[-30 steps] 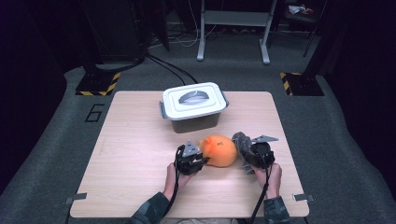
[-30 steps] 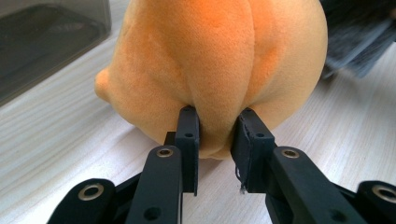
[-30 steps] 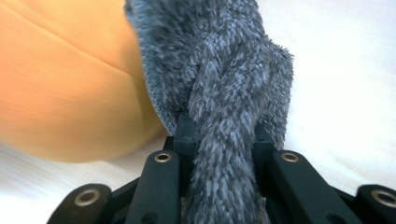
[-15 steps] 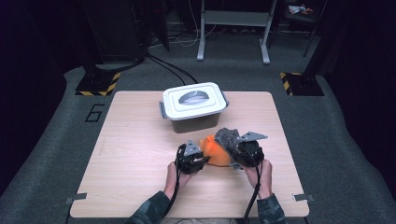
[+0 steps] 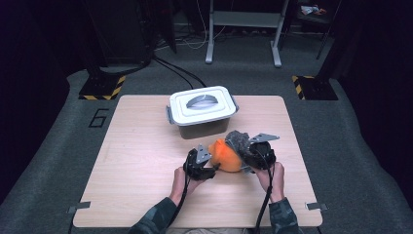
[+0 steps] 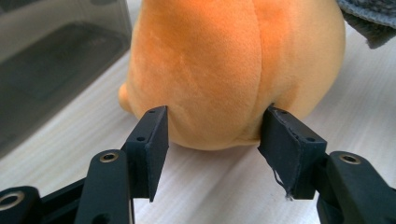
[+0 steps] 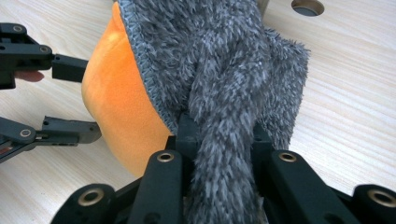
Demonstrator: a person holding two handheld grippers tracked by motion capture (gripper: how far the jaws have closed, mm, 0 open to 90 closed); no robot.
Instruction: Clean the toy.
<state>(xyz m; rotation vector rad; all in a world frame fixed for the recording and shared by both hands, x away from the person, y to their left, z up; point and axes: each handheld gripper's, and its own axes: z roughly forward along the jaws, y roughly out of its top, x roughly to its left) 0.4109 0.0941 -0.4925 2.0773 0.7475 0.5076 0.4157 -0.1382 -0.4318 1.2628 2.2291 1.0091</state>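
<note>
Pale wooden worktop [image 5: 136,161] on grey carpet, dark room. Left tongs [image 6: 212,135] spread around orange plush [image 5: 226,155] near front edge; right tongs [image 7: 217,135] pinching grey fuzzy cloth [image 7: 224,70].

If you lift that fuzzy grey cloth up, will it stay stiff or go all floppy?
Probably floppy: the grey cloth already bunches into a fold between the right hand-held gripper's jaws and drapes over the orange plush toy. It looks light, being thin fleece. Its shaggy pile should grip well rather than slip.
</note>
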